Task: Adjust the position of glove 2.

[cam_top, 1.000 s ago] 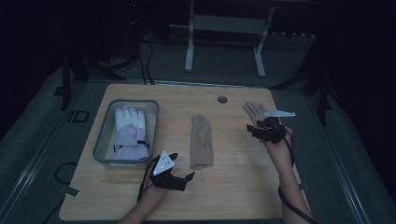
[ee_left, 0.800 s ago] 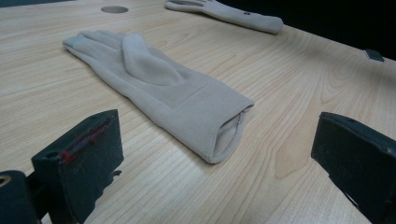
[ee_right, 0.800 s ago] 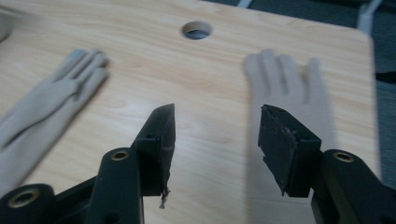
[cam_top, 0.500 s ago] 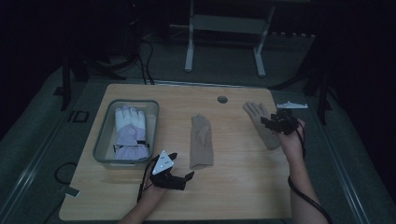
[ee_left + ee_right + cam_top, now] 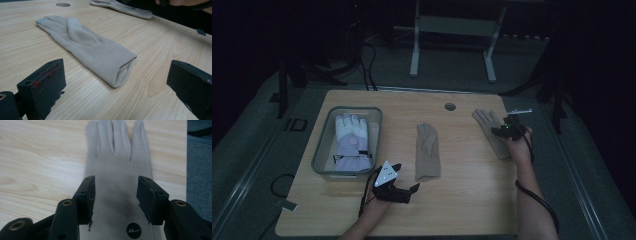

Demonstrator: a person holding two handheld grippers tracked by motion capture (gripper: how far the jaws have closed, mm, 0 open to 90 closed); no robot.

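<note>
While the beige glove lies flat near the table's right edge, the right gripper hangs just above its back, jaws half apart, just now closing a little, gripping nothing. A second beige glove lies mid-table, ahead of the left gripper, whose jaws stand wide and empty. A white glove sits in the grey tray at left.

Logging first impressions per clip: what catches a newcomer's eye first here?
Two beige gloves lie flat on the wooden table: the middle glove and the right-edge glove, over which the right gripper hovers with open jaws. At left, a white-and-lilac glove fills a grey bin.
</note>
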